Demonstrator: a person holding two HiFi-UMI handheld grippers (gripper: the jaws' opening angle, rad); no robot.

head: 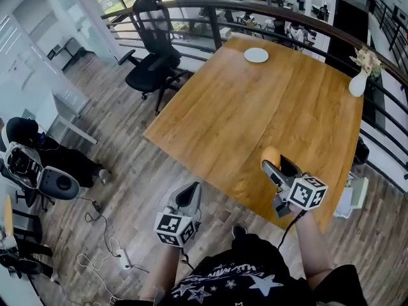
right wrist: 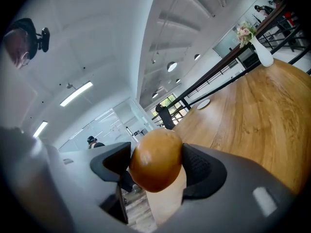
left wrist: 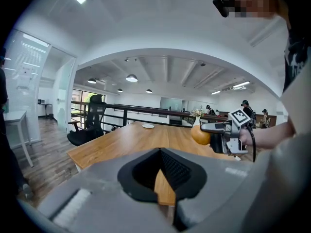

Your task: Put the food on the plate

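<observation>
Head view, left claw (head: 189, 192): grey two-jaw claw with a marker cube, held over the wood-plank floor (head: 125, 171) just off the near-left edge of the tabletop; the jaws taper to a closed point

Head view, right claw (head: 275, 168): held above the near edge of the large square honey-coloured wooden tabletop (head: 248, 113), clamped on the round golden-brown piece of food (head: 271, 154)

Head view, plate: the small round white plate (head: 256, 55) lies near the far corner, well apart from the food

Head view, surroundings: a white vase of pale flowers (head: 358, 81) stands at the right edge; a black office chair (head: 152, 56) stands on the floor by the left edge

Left gripper view, left claw: black pads meet at their tips, nothing gripped (only a strip of tabletop shows through the gap below them)

Left gripper view, food: in the air to the right, in the right claw, above the tabletop and nearer than the plate

Right gripper view, right claw: both black pads press the sides of the food, whose brown dome sits on a paler lower part

Right gripper view, plate and vase: plate far off along the tabletop, vase towards the upper right
</observation>
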